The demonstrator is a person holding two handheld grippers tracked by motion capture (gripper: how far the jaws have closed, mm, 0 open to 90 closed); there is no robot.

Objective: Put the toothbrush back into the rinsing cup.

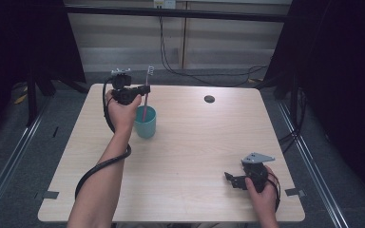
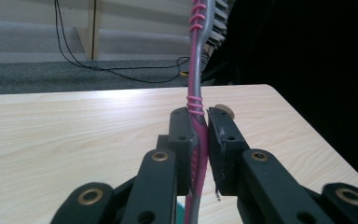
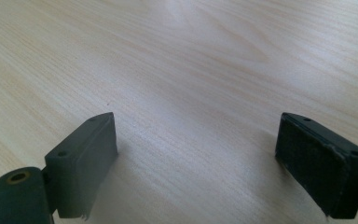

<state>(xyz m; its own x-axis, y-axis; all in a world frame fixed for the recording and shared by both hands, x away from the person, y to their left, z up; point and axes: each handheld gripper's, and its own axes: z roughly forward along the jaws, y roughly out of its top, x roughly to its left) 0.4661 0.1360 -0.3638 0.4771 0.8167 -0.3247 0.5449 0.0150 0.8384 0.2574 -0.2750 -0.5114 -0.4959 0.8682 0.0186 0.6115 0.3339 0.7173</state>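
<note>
A pink and grey toothbrush (image 1: pixel 146 95) stands upright, bristles at the top, its lower end inside a teal cup (image 1: pixel 145 122) on the table's left half. My left gripper (image 1: pixel 145 90) is shut on the handle above the cup. In the left gripper view the toothbrush (image 2: pixel 196 93) is clamped between the two black pads (image 2: pixel 185 140), and a sliver of the cup's rim (image 2: pixel 181 212) shows below. My right gripper (image 1: pixel 229 179) rests low over the table near the front right corner, its jaws wide open with only bare wood (image 3: pixel 196 140) between them.
A small dark round hole (image 1: pixel 209 99) sits in the wooden table (image 1: pixel 195 142) at the back right of centre. Black cables hang on the wall behind. Dark curtains flank both sides of the table.
</note>
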